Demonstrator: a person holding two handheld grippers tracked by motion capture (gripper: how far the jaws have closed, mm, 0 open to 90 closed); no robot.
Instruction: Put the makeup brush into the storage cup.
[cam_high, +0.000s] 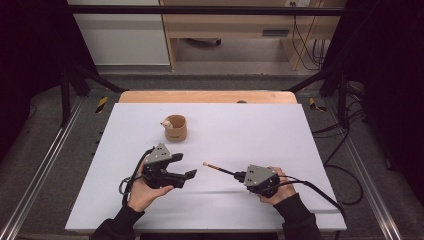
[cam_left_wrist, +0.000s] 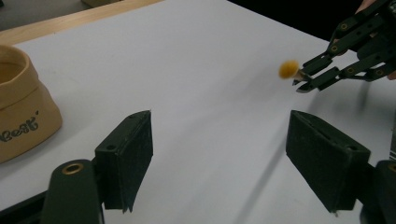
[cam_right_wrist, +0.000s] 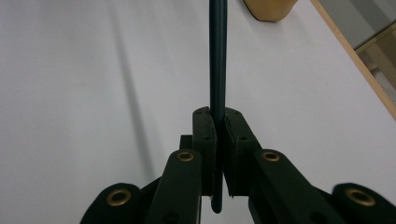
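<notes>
The stick juts forward and leftward from the right claw, pinched at its rear end, its tan tip hanging above the bench. Left of that tip the left claw gapes wide, empty. It looks light, stiff and thin, likely to swivel; better gripped mid-shaft. The tan cup stands beyond the left claw.

Cup at table centre-rear, left claw before it, stick in right claw
</notes>
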